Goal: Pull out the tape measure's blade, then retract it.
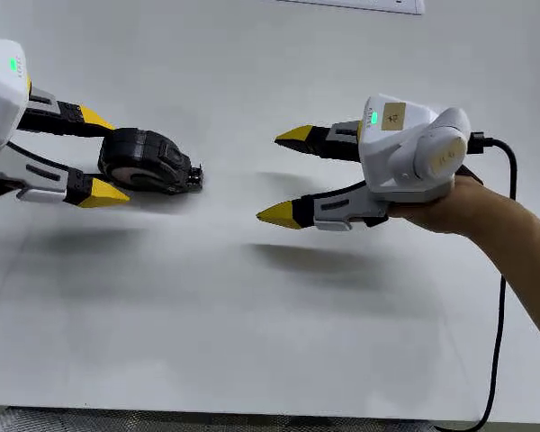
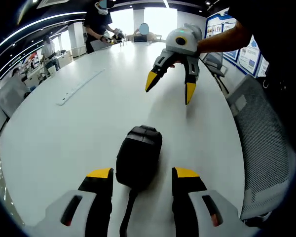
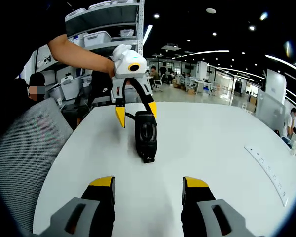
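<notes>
Left gripper (image 1: pixel 106 155): jaws spread, straddling the back of the tape measure (image 1: pixel 153 160), which sits on the counter (image 1: pixel 252 342). In the left gripper view a sliver of counter shows on each side of the case, so I read it as bracketed, not clamped. The tape measure's long axis runs left-right across the head view, with the blade tip (image 1: pixel 195 176) on its right end, pointing at the right gripper (image 1: pixel 286 175). Blade looks fully wound in, so the pull is not yet done. Right gripper: jaws wide open, holding nothing, raised off the counter, near the tip but apart from it, bare counter between. Left is on the case; right is the one lined up, and the right gripper view has the tip dead ahead between my jaws. My call: left closes on the case, right goes straight in along the axis. Lane looks clear. Ruler strip (image 3: pixel 266 168) lies well off to the side, mesh chair (image 2: pixel 266 143) is past the counter edge, cable (image 1: pixel 506 270) trails behind the right gripper.
</notes>
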The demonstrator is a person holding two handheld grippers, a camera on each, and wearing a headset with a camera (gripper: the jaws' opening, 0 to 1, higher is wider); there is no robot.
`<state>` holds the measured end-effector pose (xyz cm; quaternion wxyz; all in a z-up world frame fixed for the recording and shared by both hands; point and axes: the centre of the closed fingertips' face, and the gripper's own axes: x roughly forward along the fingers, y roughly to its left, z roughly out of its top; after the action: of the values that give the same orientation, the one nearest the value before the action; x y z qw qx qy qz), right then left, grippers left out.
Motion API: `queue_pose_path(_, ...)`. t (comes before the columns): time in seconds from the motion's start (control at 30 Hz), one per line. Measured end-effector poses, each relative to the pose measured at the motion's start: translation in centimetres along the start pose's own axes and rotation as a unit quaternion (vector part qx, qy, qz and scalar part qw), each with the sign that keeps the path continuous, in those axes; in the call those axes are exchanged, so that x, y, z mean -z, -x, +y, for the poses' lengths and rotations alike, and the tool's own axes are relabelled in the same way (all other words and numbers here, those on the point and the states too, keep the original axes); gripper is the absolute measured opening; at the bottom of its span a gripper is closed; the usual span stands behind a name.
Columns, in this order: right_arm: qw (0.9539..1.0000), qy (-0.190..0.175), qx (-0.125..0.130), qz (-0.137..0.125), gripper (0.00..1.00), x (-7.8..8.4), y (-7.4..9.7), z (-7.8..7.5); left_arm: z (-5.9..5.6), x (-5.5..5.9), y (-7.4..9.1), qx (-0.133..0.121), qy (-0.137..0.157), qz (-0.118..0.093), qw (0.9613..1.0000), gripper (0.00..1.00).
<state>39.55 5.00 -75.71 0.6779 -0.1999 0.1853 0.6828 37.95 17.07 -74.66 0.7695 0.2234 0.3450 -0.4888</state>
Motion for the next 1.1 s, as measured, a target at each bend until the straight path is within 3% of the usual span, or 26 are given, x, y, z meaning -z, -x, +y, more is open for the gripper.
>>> queue_pose_path(0.63, 0.9980, 0.040, -0.046, 0.018, 0.32, -0.3, -4.3, 0.1, 1.0, 0.9, -1.3, 0.025, -0.029, 0.027, 0.9989, 0.31)
queue_pose_path(1.1, 0.9973, 0.036, -0.058, 0.026, 0.20, -0.8, -7.5, -0.3, 2.0, 1.8, -1.8, 0.040, -0.040, 0.037, 0.9977, 0.28)
